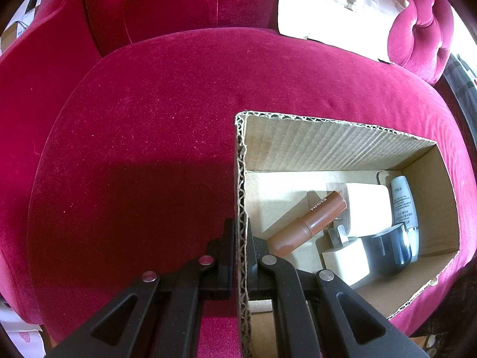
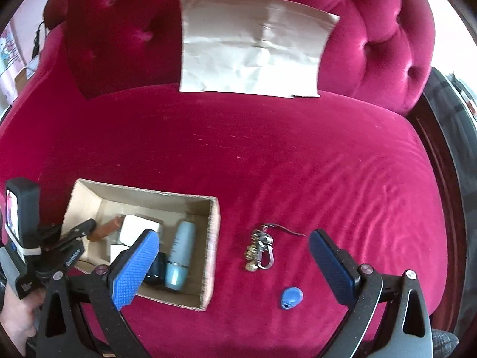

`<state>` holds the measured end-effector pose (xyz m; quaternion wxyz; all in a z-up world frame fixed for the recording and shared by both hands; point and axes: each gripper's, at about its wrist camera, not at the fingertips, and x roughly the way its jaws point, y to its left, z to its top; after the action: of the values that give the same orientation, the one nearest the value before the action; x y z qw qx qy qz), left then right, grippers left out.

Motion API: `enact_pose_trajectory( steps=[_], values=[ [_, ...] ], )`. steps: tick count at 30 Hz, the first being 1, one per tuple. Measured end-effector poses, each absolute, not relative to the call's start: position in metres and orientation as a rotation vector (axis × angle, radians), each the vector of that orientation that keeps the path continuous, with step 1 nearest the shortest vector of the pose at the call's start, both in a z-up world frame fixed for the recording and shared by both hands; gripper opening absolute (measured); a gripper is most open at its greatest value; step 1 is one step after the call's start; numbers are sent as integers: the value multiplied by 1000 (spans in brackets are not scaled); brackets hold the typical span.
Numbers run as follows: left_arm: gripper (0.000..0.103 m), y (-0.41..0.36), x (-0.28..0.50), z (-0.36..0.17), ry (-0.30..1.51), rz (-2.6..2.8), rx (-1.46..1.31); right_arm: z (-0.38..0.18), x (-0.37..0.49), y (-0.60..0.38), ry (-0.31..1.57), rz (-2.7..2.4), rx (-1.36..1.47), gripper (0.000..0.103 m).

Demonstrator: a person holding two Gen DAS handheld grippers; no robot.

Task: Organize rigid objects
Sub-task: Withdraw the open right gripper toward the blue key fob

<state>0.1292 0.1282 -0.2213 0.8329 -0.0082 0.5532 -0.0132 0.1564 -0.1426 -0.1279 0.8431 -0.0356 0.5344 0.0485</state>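
Left gripper (image 1: pixel 240 253) pinches the cardboard box (image 1: pixel 328 146) wall. Right gripper (image 2: pixel 235 264) hangs wide open over the keychain (image 2: pixel 261 249) (blue cap (image 2: pixel 290 297) nearby); descend centred, then close gently.

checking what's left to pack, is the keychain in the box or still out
Out. The keychain lies on the red cushion, right of the cardboard box and apart from it, between the right gripper's open fingers.
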Motion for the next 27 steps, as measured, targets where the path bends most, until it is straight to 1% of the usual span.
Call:
enact_pose_trajectory(
  steps=[14, 27],
  values=[
    [3, 128, 130, -222, 1172, -28, -16, -152, 139, -194, 1166, -27, -45, 103],
    [3, 127, 129, -222, 1172, -27, -14, -194, 123, -220, 1230, -108, -32, 103]
  ],
)
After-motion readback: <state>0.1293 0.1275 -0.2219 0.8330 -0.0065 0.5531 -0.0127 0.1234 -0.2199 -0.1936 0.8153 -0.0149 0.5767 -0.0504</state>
